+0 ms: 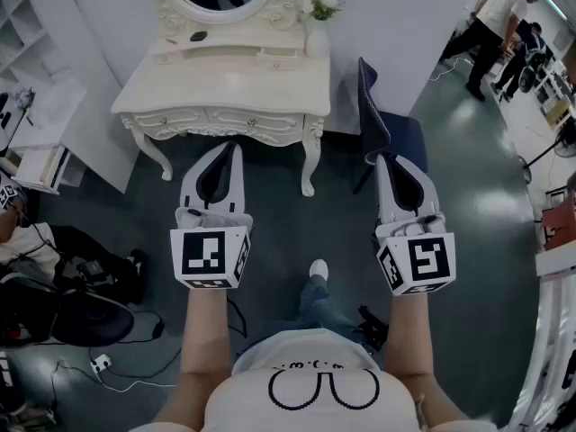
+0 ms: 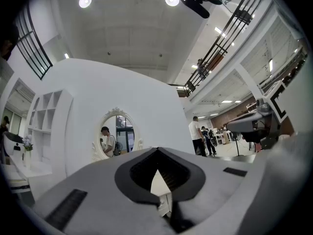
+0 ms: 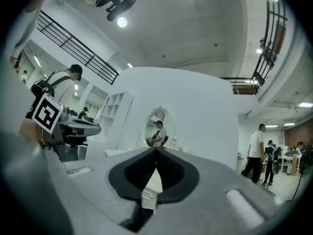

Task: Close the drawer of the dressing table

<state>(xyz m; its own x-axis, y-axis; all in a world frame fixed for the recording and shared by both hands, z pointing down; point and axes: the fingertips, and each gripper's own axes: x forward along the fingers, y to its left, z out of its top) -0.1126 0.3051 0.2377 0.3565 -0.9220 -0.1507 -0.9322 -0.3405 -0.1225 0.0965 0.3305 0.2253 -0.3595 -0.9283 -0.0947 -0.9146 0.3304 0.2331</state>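
Left claw (image 1: 234, 149) and right claw (image 1: 382, 162) closed, drawer (image 1: 261, 120) barely discernible.

Cream, scroll-carved dressing table (image 1: 225, 86); pale grey left claw (image 1: 236, 147) and right claw (image 1: 382, 158), bearing black-and-white markers (image 1: 205, 253); dark floor (image 1: 306, 219).

Left gripper (image 1: 234, 147) and right gripper (image 1: 383, 158) are held side by side ahead of the torso, well apart, both pointed forward and roughly level. In each gripper view the jaws are seen closed tip to tip, with nothing clamped between them. Left forearm (image 1: 205, 331) and right forearm (image 1: 407, 331) are bare and extended forward. Marker cubes are turned up toward the head camera.
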